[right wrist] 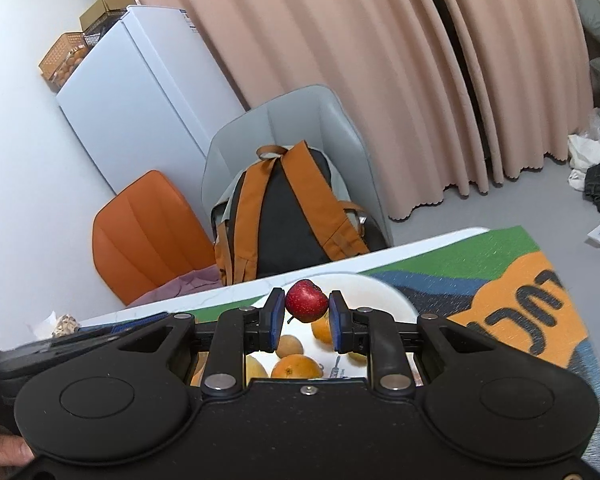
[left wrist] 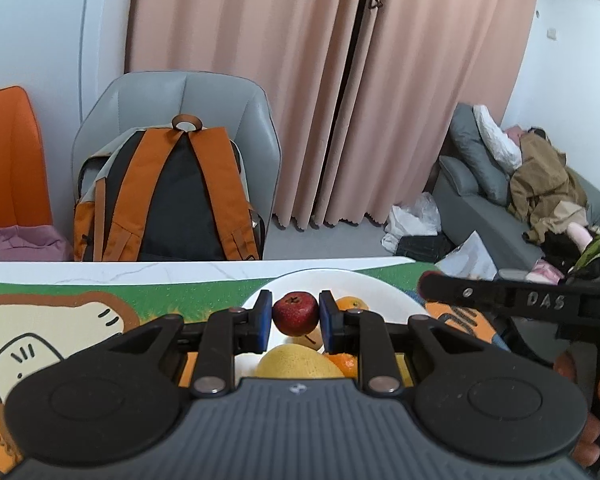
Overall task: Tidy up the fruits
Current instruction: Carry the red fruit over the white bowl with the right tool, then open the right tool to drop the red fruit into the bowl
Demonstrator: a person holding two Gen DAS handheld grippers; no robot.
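Note:
A white plate on a patterned mat holds oranges, a yellow fruit and a brown fruit. My left gripper is shut on a red apple and holds it over the plate. My right gripper also has a red apple between its blue pads, touching the left pad, with a small gap at the right one. Below it the plate shows oranges and brown fruits. The right gripper's body shows at the left view's right edge.
A grey chair with an orange and black backpack stands behind the white table edge. An orange chair and a white fridge stand at the left. Pink curtains hang behind. A grey sofa with clothes is at the right.

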